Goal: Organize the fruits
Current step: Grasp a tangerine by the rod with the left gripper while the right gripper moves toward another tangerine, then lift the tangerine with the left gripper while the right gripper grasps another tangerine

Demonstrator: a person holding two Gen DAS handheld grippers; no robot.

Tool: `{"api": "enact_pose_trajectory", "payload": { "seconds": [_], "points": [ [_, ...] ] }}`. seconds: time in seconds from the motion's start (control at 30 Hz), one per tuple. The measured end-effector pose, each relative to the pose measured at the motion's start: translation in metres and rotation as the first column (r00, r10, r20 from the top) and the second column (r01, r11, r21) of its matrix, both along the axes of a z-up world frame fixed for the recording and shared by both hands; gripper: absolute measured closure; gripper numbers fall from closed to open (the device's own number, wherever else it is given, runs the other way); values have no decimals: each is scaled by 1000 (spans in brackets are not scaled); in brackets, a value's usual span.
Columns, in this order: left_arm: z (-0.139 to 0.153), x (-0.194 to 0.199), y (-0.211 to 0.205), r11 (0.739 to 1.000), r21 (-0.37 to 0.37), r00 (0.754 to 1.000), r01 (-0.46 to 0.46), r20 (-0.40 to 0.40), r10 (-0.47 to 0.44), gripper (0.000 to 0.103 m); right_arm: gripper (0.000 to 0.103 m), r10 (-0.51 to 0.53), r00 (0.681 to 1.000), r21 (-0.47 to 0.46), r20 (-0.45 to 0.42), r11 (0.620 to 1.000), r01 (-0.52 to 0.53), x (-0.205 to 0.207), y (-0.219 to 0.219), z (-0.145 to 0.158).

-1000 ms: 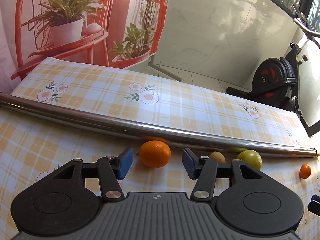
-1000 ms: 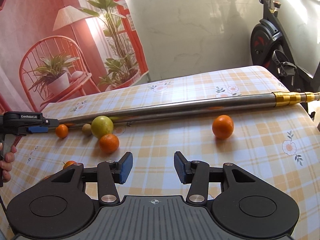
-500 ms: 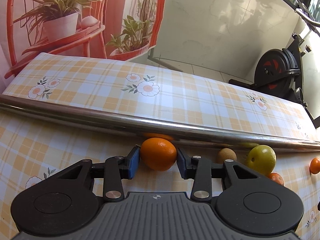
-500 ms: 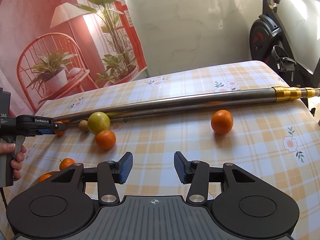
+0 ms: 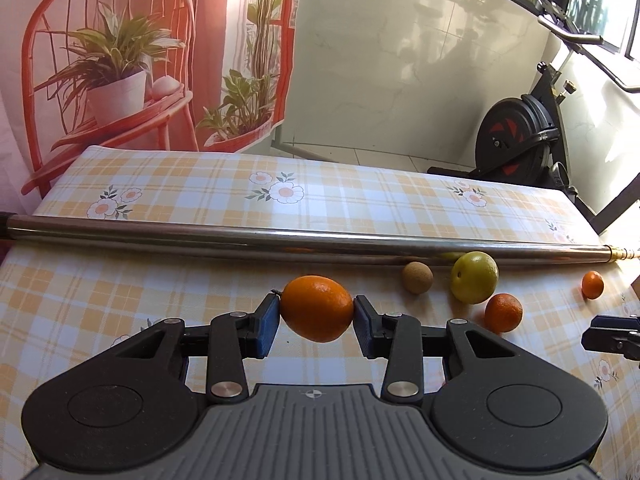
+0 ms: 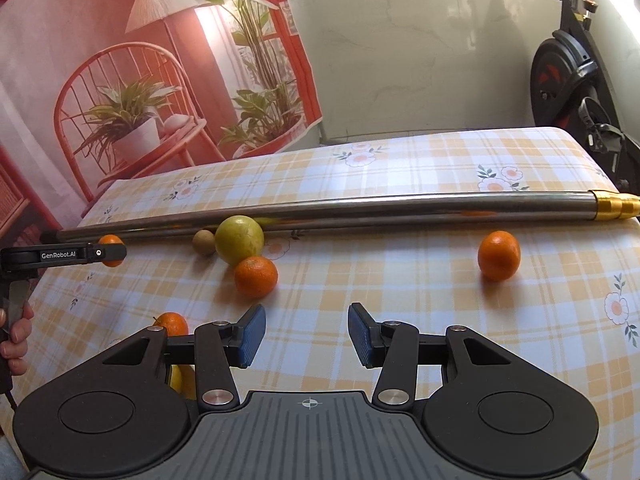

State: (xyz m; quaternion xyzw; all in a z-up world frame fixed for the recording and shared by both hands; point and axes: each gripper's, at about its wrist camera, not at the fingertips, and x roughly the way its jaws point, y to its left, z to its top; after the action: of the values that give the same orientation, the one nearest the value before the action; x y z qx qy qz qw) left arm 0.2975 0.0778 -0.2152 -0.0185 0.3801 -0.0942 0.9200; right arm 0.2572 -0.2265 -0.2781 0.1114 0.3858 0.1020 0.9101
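The left gripper (image 5: 316, 314) had its fingers (image 5: 266, 326) clamped on an orange (image 5: 317, 307), apparently held just off the counter (image 5: 120, 280) in front of the pole (image 5: 280, 240). The right gripper (image 6: 306, 334) hung with fingers apart, gripping nothing. A green fruit (image 5: 475, 277), a brown one (image 5: 417, 277) and a mandarin (image 5: 503, 312) lay just to the right. To do this well, the carry probably wanted a steady squeeze and a path clear of those neighbours.

bg: printed backdrop (image 5: 132, 60) w/ red chair, plants | pale wall (image 5: 400, 60) | exercise bike (image 5: 516, 140) | sunlit
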Motion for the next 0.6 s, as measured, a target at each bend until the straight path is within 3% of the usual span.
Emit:
{"api": "enact_pose_trajectory", "payload": {
  "seconds": [0.23,0.4,0.6],
  "points": [
    [13,-39,25,999,-31,999,-23,24,24,61,59,88,996,-34,-21,995,-89,22,32,14],
    [17,-52,36,999,-28,998,-35,43,36,61,61,206,972,-12,-111,978,-209,44,71,13],
    [17,-61,44,997,-69,997,-43,58,47,61,60,235,946,-37,-221,968,-249,66,108,9]
  ]
}}
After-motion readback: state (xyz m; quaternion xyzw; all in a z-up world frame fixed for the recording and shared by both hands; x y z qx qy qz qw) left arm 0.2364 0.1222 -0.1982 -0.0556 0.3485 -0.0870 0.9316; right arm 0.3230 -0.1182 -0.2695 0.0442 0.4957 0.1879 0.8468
